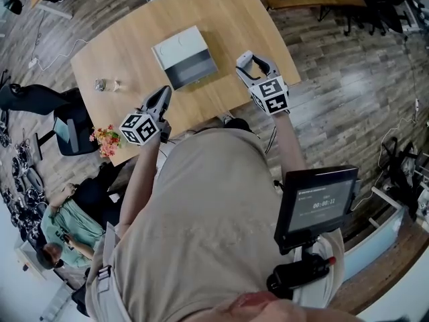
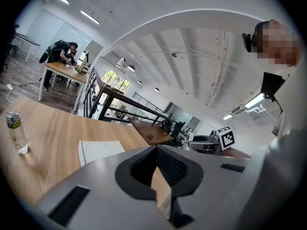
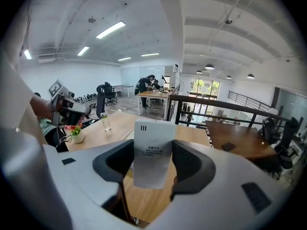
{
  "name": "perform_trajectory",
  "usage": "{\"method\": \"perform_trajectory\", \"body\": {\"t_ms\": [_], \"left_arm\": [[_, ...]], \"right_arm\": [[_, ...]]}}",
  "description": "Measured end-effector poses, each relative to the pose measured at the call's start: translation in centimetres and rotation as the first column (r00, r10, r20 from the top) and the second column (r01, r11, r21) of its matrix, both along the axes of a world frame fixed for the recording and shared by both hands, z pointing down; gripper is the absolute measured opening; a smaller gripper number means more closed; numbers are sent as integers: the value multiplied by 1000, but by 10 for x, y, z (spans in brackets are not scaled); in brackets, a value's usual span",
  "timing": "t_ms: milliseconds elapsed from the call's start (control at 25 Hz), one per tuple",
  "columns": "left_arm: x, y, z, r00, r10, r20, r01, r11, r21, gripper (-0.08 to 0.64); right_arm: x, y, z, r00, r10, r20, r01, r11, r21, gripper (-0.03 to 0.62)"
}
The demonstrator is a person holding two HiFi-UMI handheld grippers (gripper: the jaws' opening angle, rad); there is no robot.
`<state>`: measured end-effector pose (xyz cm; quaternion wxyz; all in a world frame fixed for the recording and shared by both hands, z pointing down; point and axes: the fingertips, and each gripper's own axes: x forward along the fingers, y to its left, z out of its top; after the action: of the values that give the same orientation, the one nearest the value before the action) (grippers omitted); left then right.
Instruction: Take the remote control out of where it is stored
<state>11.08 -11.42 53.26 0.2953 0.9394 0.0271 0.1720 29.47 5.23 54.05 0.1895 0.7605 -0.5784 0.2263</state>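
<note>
My right gripper (image 3: 153,147) is shut on a white remote control (image 3: 153,152) that stands upright between its pads, with the printed back towards the camera. In the head view this gripper (image 1: 248,59) hovers over the table's near right edge, to the right of a white and grey storage box (image 1: 184,58). My left gripper (image 1: 164,94) is shut with nothing in it and hangs just before the box's near left corner. The box's white top (image 2: 98,150) lies beyond the left jaws (image 2: 156,150).
A small clear bottle (image 1: 100,84) stands on the wooden table (image 1: 221,12) to the left, and a flower pot (image 1: 106,139) at its near left corner. A black chair (image 1: 67,129) and a seated person (image 1: 64,227) are to the left. A screen (image 1: 318,203) hangs at my waist.
</note>
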Motion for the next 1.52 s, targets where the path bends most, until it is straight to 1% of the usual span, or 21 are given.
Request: {"method": "perform_trajectory", "body": {"t_ms": [240,400,560,680,880,1080,1160,1240,1440,1520], "left_arm": [[-8,14,27,996,7,86,-5,1000,-22,5],[-19,22,35,995,-12,103,14,1000,-27,5],[-17,26,46,991,-39,132,42,999,-22,5],[-17,29,55,986,-62,155,66,998,-22,5],[-19,29,65,979,-110,174,115,993,-20,3],[-26,31,77,966,-162,200,168,986,-12,5],[-28,32,82,961,-185,206,193,981,-16,5],[-31,34,87,952,-211,222,219,976,-12,5],[-36,45,93,931,-271,246,285,958,-22,5],[-35,48,93,928,-290,234,307,951,-41,5]], "right_arm": [[-6,-4,35,997,-79,25,80,994,-71,255],[-22,-3,59,989,-141,48,146,979,-139,255],[-28,-3,87,976,-199,94,215,953,-212,255],[-31,-3,109,962,-247,120,270,927,-260,255],[-37,-7,142,934,-320,156,355,881,-312,255],[-45,-15,173,895,-413,170,447,818,-362,255],[-50,-18,189,874,-451,181,485,785,-386,255],[-54,-20,206,849,-493,192,525,742,-417,256],[-73,-20,245,763,-599,243,632,610,-478,256],[-79,-22,261,734,-630,254,659,570,-490,256]]}}
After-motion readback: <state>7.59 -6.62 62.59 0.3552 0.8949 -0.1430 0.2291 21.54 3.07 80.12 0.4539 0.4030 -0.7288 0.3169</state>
